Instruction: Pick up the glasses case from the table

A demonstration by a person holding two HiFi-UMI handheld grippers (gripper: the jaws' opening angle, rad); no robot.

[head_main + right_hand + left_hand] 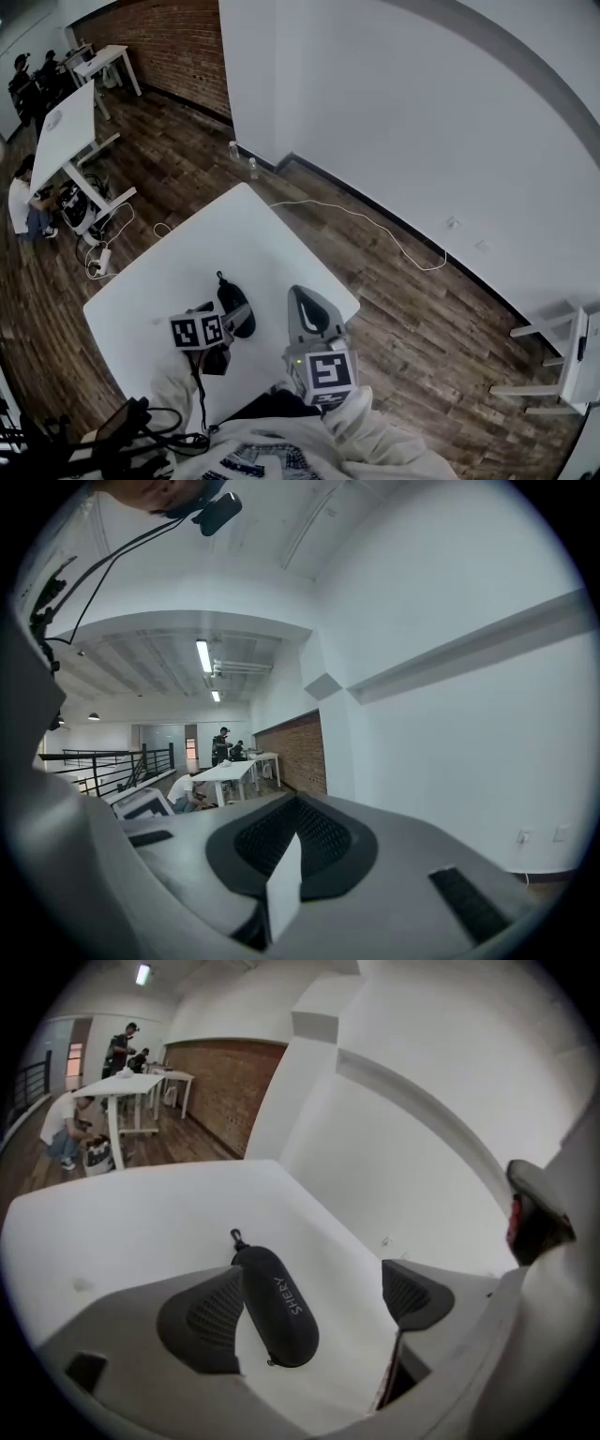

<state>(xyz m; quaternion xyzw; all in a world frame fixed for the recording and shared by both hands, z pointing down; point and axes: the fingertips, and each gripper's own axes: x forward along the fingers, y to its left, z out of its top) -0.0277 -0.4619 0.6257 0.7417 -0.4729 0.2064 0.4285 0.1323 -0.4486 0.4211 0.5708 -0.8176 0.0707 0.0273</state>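
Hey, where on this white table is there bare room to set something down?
Bare: the far half of the table, from the glasses case to the far corner, and the strip along its left edge. Crowded: the near side, where the left gripper straddles the case beside the right gripper.

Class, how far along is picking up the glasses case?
Done: the open left gripper straddles the glasses case. In hand: nothing is gripped; the case lies on the table, nearer one jaw. Left: close and lift. The right gripper is shut, away from it.

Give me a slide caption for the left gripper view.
Open left gripper straddles black oval glasses case lying on white table.
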